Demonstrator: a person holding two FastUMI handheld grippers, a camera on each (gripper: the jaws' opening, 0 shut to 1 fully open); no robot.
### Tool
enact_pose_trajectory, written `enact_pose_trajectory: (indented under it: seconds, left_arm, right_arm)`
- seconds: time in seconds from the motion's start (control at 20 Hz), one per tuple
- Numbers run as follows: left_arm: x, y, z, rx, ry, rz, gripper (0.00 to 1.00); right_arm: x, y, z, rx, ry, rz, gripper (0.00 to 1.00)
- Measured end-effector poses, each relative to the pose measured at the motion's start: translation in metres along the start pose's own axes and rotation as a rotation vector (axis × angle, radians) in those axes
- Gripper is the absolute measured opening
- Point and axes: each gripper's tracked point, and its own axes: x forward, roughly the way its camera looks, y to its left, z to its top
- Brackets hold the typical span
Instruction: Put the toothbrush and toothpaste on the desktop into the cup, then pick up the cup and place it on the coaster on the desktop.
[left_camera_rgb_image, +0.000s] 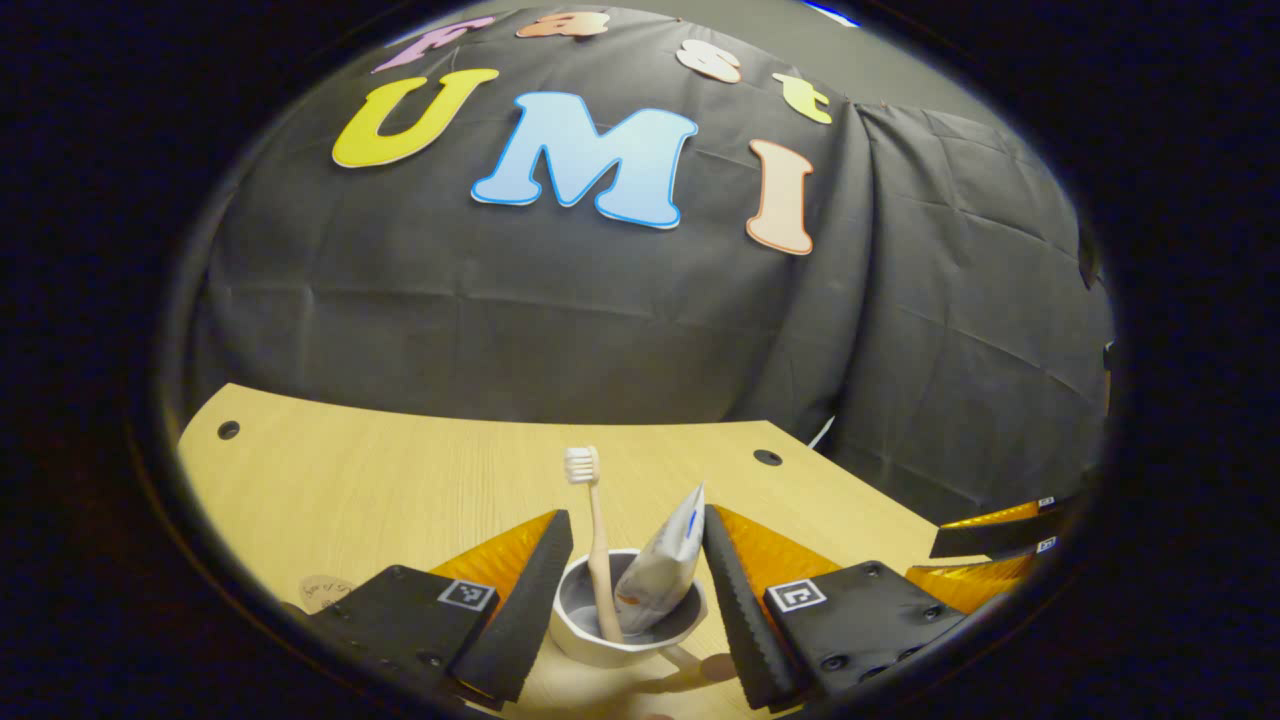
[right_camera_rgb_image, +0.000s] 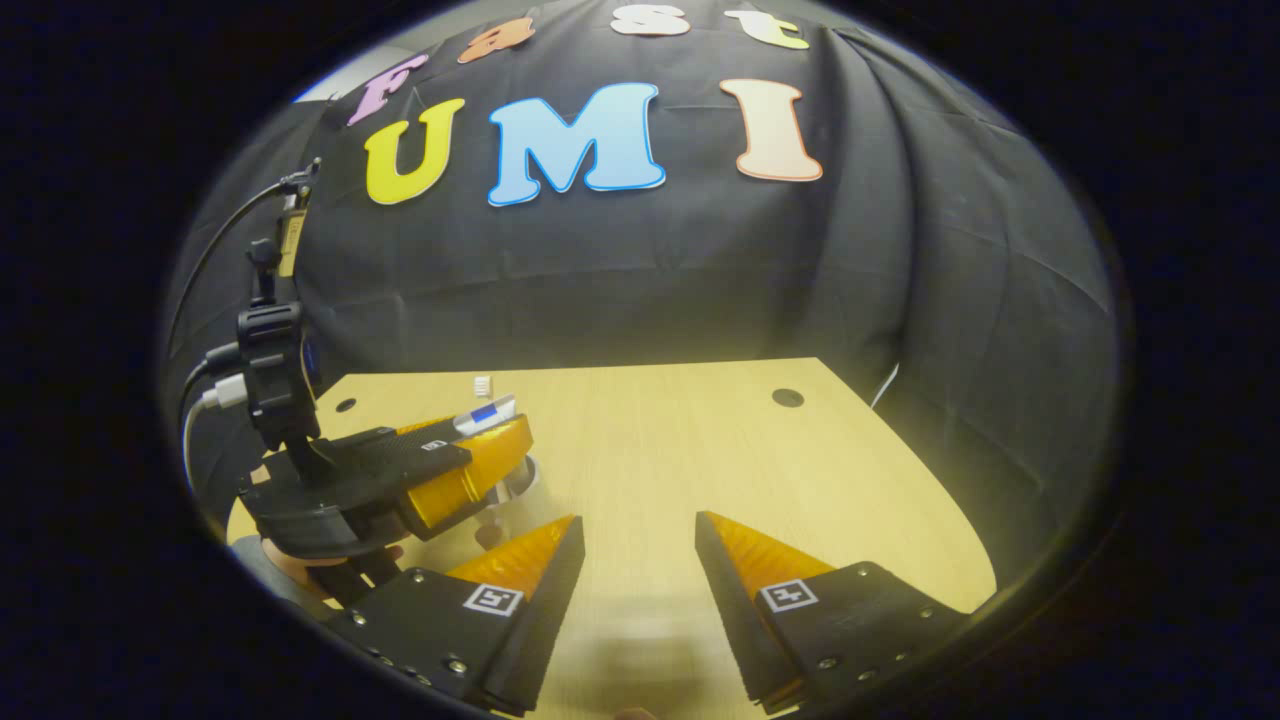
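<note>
the small white round cup (left_camera_rgb_image: 625, 625) sits on the pale wooden desktop (left_camera_rgb_image: 400, 480) between the fingers of the left gripper (left_camera_rgb_image: 635, 560), which stand open on either side of it with a sliver of gap at each wall, so nothing is gripped yet. the beige-handled toothbrush with white bristles (left_camera_rgb_image: 595, 530) and the crumpled white toothpaste tube (left_camera_rgb_image: 665, 570) already stand inside the cup. the loading step looks finished; the cup pickup is in hand. next, the fingers need to close evenly on the cup walls, then carry it level to the round tan coaster (left_camera_rgb_image: 325, 592) near the left edge. the right gripper (right_camera_rgb_image: 640, 560) hovers open and empty above bare desktop.
</note>
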Motion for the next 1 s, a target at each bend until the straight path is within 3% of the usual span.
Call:
enact_pose_trajectory:
  seconds: [0.05, 0.15, 0.2, 0.35, 0.6, 0.75, 0.85, 1.0]
  left_arm:
    - [-0.003, 0.0, 0.0, -0.007, 0.0, -0.002, 0.85]
    - [-0.007, 0.0, 0.003, -0.012, -0.004, -0.004, 0.9]
    - [-0.009, 0.001, 0.005, -0.007, -0.007, 0.002, 0.86]
    - [-0.021, 0.0, 0.017, 0.012, -0.027, -0.002, 0.9]
    - [-0.049, 0.004, 0.045, 0.029, -0.064, 0.004, 0.88]
    - [-0.07, 0.011, 0.063, 0.046, -0.091, 0.026, 0.88]
    - [-0.084, 0.019, 0.071, 0.066, -0.099, 0.051, 0.98]
    - [-0.102, 0.031, 0.075, 0.079, -0.086, 0.083, 0.96]
  right_arm:
    - [0.0, 0.001, 0.002, 0.002, -0.001, 0.002, 0.71]
    - [0.0, 0.003, 0.004, 0.002, -0.004, 0.004, 0.71]
    - [0.0, 0.003, 0.004, 0.003, -0.003, 0.006, 0.71]
    - [0.001, 0.009, 0.006, 0.003, 0.002, 0.02, 0.71]
    - [0.008, 0.033, 0.009, -0.009, 0.031, 0.064, 0.71]
    - [0.013, 0.056, 0.007, -0.037, 0.071, 0.108, 0.71]
    - [0.019, 0.067, 0.002, -0.071, 0.11, 0.123, 0.71]
    - [0.03, 0.082, -0.009, -0.082, 0.194, 0.148, 0.7]
